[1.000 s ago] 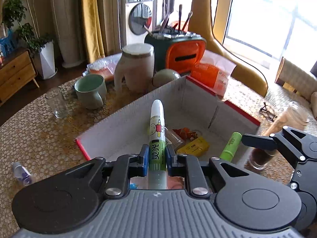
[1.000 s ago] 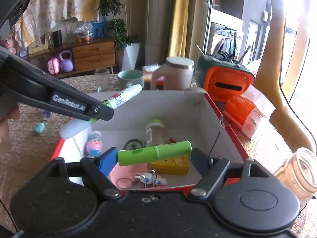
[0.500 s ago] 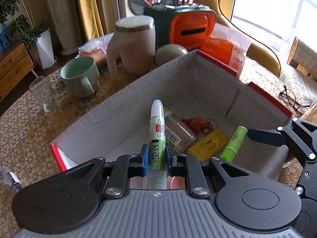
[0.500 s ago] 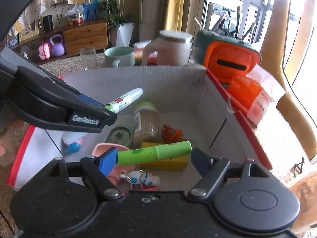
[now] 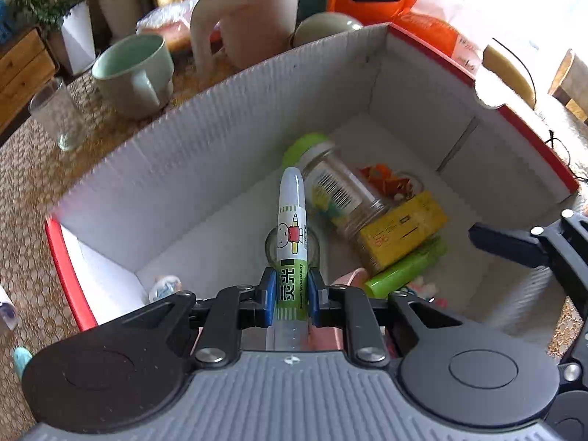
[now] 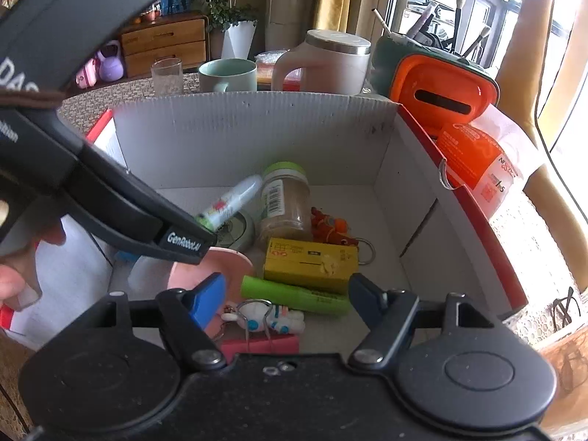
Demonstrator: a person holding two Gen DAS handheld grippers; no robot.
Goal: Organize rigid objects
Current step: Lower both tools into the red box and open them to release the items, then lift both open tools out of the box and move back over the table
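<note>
My left gripper (image 5: 290,296) is shut on a white and green glue stick (image 5: 291,228) and holds it inside the red-edged cardboard box (image 5: 220,154), above its floor. The glue stick also shows in the right wrist view (image 6: 229,204). My right gripper (image 6: 286,303) is open and empty over the box's near side. A green tube (image 6: 294,294) lies loose on the box floor between its fingers, next to a yellow packet (image 6: 312,259). A clear jar with a green lid (image 6: 284,198) lies in the box too.
The box also holds an orange keychain (image 6: 330,226), a pink dish (image 6: 213,270) and a small astronaut figure (image 6: 272,319). Behind the box stand a green mug (image 5: 132,70), a glass (image 5: 55,115), a beige jug (image 5: 250,11) and an orange-fronted holder (image 6: 441,92).
Both grippers have moved forward and down into the box. My right gripper has opened and let go of the green tube, which now lies on the box floor.
</note>
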